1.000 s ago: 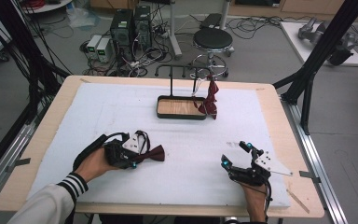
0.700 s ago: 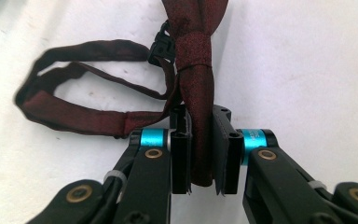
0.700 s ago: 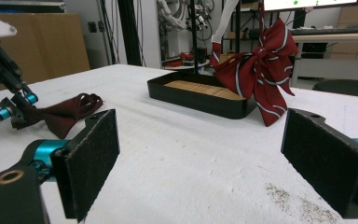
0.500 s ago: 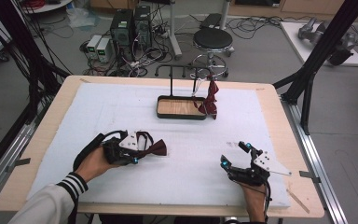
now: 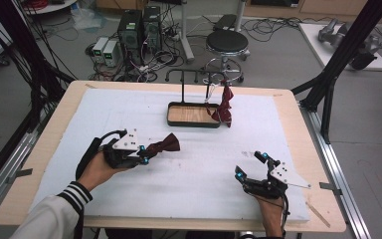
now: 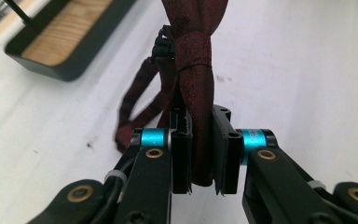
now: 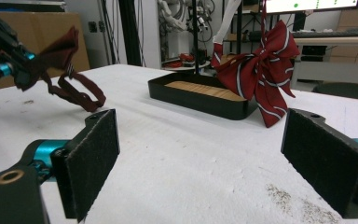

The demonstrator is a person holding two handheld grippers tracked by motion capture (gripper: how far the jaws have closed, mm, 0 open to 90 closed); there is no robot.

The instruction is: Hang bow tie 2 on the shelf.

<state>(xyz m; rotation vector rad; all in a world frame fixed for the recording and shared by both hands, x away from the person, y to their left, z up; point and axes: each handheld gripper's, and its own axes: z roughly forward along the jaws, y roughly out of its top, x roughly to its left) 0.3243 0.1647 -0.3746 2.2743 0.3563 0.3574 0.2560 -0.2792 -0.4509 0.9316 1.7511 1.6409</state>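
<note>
A dark red bow tie (image 5: 165, 144) hangs just above the white mat, and my left gripper (image 5: 144, 152) is shut on one end of it. In the left gripper view the pads squeeze the tie's fabric (image 6: 193, 60) at the left gripper (image 6: 200, 116), and its strap loop dangles to the mat. A red bow with white stripes (image 5: 225, 107) hangs from the black stand (image 5: 189, 74) over the wood-lined tray (image 5: 193, 124). My right gripper (image 5: 251, 165) rests open near the front right, holding nothing. Its view shows the striped bow (image 7: 256, 70) and the tray (image 7: 200, 105) beyond the right gripper (image 7: 209, 158).
A white mat (image 5: 199, 164) covers the wooden table (image 5: 54, 129). Black frame posts (image 5: 328, 84) rise at the table's right and left edges. A stool (image 5: 227, 42) and computer cases (image 5: 139, 30) stand on the floor behind.
My left gripper has risen a little with the dark red bow tie, lifting it off the mat. The right gripper has stayed put.
</note>
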